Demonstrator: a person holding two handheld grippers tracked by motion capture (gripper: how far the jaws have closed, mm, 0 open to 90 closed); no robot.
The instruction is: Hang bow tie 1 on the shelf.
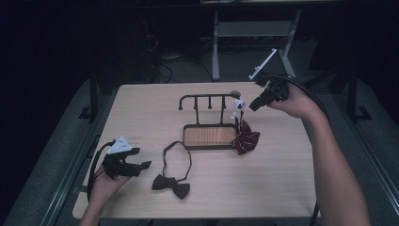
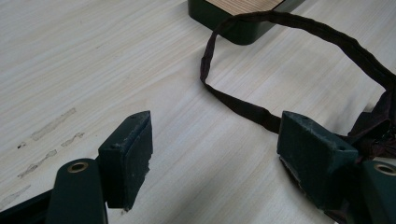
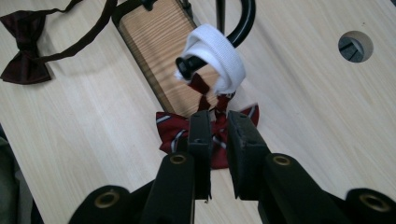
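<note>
A black hook rack (image 1: 207, 96) stands on a wood-lined base (image 1: 209, 136) at mid-table. A red striped bow tie (image 1: 246, 140) hangs by its white band (image 1: 238, 106) from the rack's right hook. In the right gripper view, the white band (image 3: 215, 51) is looped over the hook tip (image 3: 187, 65), with the red tie (image 3: 170, 130) below. My right gripper (image 1: 253, 106) hovers just right of that hook; its jaws (image 3: 217, 128) stand almost together and hold nothing. A dark brown bow tie (image 1: 171, 184) lies on the table. My left gripper (image 1: 145, 165) is open to its left, with the strap (image 2: 243, 107) lying ahead of the gripper (image 2: 215, 144).
The base's corner (image 2: 233, 28) lies beyond the strap loop. A round cable hole (image 3: 355, 45) pierces the tabletop near the rack. Bare table (image 1: 263, 188) stretches across the front right. A metal stand (image 1: 216, 42) rises behind the table.
</note>
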